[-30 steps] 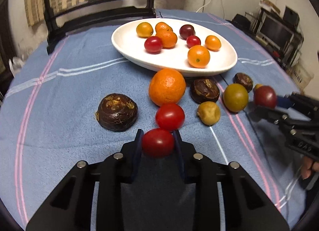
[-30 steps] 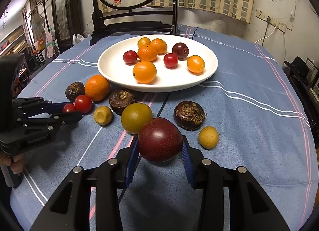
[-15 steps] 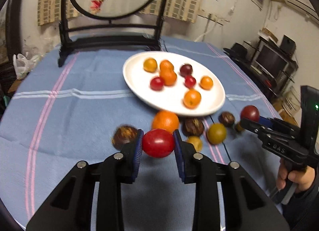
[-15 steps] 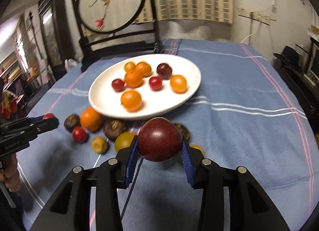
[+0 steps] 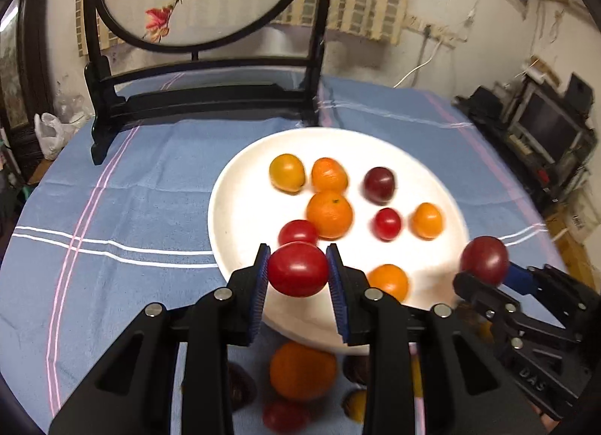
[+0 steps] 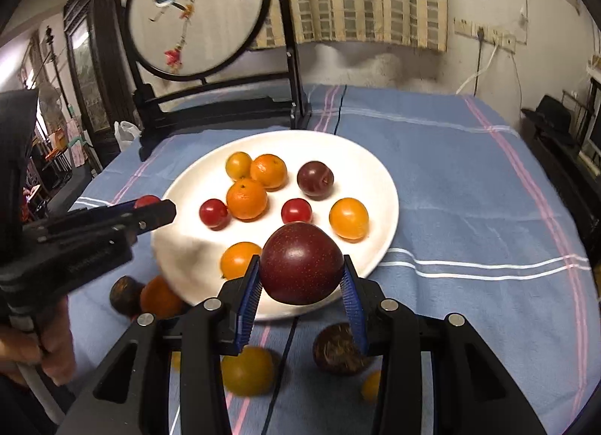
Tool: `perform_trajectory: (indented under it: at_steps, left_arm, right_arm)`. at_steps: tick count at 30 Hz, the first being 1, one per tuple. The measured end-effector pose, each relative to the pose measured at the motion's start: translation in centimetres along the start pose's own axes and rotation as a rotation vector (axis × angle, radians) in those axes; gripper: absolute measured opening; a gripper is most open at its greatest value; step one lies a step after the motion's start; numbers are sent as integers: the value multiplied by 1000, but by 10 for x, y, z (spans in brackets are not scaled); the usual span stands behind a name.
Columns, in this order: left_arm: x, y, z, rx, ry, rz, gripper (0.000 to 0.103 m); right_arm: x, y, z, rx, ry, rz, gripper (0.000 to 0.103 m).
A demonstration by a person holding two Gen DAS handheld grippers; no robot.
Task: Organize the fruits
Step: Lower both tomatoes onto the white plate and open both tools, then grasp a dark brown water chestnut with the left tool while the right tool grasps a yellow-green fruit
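Observation:
My left gripper [image 5: 298,274] is shut on a red cherry tomato [image 5: 298,269] and holds it in the air over the near rim of the white plate [image 5: 233,187]. My right gripper [image 6: 300,279] is shut on a dark red plum [image 6: 300,262], held over the plate's near edge [image 6: 387,179]. The plate holds several oranges, tomatoes and a plum. The right gripper also shows in the left wrist view [image 5: 484,266]. The left gripper also shows in the right wrist view [image 6: 150,208].
Loose fruit lies on the blue tablecloth below the grippers: an orange [image 5: 302,371], a tomato [image 5: 281,414], a yellow-green fruit [image 6: 246,371], a brown water chestnut [image 6: 338,350]. A dark wooden screen stand [image 5: 203,97] stands behind the plate.
Both grippers have risen from the table with their fruit and moved forward over the plate's near edge. The loose fruit now lies beneath them.

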State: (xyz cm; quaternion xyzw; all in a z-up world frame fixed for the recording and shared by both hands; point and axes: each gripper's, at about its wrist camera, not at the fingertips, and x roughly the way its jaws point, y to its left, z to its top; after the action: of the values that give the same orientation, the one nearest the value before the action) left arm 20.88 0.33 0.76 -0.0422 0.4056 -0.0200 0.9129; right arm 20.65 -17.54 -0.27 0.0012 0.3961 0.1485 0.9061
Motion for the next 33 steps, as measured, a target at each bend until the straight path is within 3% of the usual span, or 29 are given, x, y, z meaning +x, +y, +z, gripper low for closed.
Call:
perform_trajectory:
  at_steps: [5,8,13,18,33]
  left_arm:
    - [20,1,-6,-12,29,1,31]
    - [18,3,-8,-12,0,9,64]
    - [4,6,-12,10,-37,25,72]
    - [-14,15,-17,-3,-52,26,84]
    - [-40,54,-64,-46,-24,81,88]
  right_arm:
    - [16,-5,-5,23,12,16,44]
    - [13,-5,-5,10,-4,21,55]
    - [-7,-1,-8,-38,-47,-13,56]
    - [-28,6,-15,-76,-67,8,61]
    - [-28,39,-71,-183,36,39,61]
